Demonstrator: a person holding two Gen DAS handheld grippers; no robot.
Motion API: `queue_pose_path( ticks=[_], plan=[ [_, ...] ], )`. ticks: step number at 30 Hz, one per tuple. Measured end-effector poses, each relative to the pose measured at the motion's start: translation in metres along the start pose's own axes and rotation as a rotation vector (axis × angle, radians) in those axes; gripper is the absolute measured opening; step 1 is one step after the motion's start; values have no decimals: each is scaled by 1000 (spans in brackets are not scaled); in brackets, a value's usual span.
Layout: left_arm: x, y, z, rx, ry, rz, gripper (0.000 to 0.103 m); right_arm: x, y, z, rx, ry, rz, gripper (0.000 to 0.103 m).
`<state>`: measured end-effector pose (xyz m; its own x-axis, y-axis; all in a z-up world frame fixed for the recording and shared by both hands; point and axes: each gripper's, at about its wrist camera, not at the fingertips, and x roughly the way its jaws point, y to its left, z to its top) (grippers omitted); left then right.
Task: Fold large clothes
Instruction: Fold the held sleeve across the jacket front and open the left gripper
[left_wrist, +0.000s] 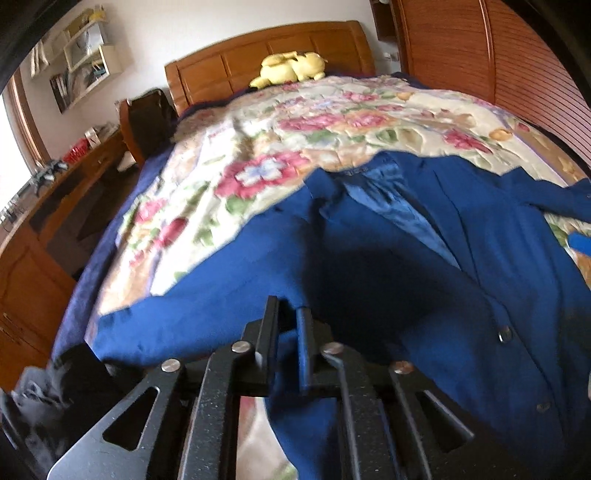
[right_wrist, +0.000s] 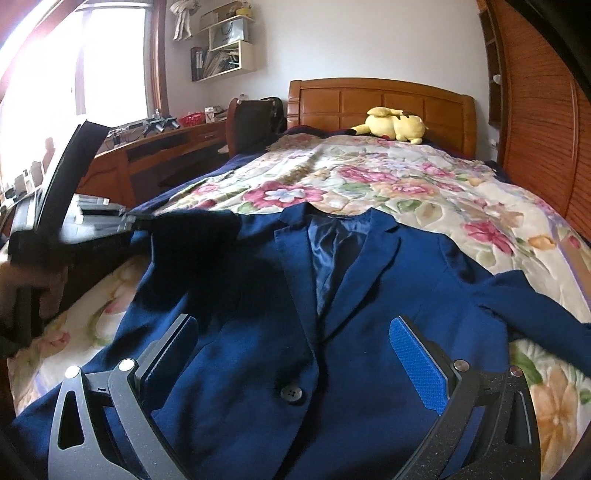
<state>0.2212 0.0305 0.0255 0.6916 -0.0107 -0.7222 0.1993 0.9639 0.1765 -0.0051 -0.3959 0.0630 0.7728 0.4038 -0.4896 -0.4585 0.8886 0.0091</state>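
A dark blue blazer (right_wrist: 369, 295) lies face up on the floral bedspread (right_wrist: 369, 184), collar toward the headboard, lapels open on a shiny lining, one sleeve stretched right. It also shows in the left wrist view (left_wrist: 424, 258). My left gripper (left_wrist: 286, 325) is shut on a fold of the blazer's left side, which hangs down between the fingers. From the right wrist view the left gripper (right_wrist: 129, 221) sits at the blazer's left shoulder. My right gripper (right_wrist: 295, 354) is open wide, hovering over the blazer's front near its dark button (right_wrist: 291, 393).
A yellow plush toy (right_wrist: 391, 123) lies by the wooden headboard (right_wrist: 380, 99). A wooden desk (right_wrist: 162, 147) with a chair (right_wrist: 255, 122) stands left of the bed. A slatted wooden wardrobe (right_wrist: 543, 129) lines the right side. Dark cloth (left_wrist: 48, 398) lies at the bed's near left corner.
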Motion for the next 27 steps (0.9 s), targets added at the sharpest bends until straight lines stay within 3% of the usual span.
queue_pose_path(
  ticks=[4, 7, 13, 18, 22, 27],
  plan=[
    [-3, 6, -24, -2, 10, -24, 38, 3, -1, 0, 7, 7, 2, 103],
    [-7, 13, -38, 7, 28, -24, 40, 4, 1, 1, 7, 10, 6, 103],
    [-5, 35, -47, 28, 36, 61, 43, 3, -2, 2, 8, 9, 6, 103],
    [26, 49, -44, 47, 77, 108, 56, 4, -3, 1, 9, 16, 5, 103],
    [59, 57, -39, 44, 135, 130, 56, 5, -3, 1, 7, 20, 2, 103],
    [73, 74, -33, 3, 137, 169, 56, 7, -5, 1, 9, 25, 5, 103]
  ],
)
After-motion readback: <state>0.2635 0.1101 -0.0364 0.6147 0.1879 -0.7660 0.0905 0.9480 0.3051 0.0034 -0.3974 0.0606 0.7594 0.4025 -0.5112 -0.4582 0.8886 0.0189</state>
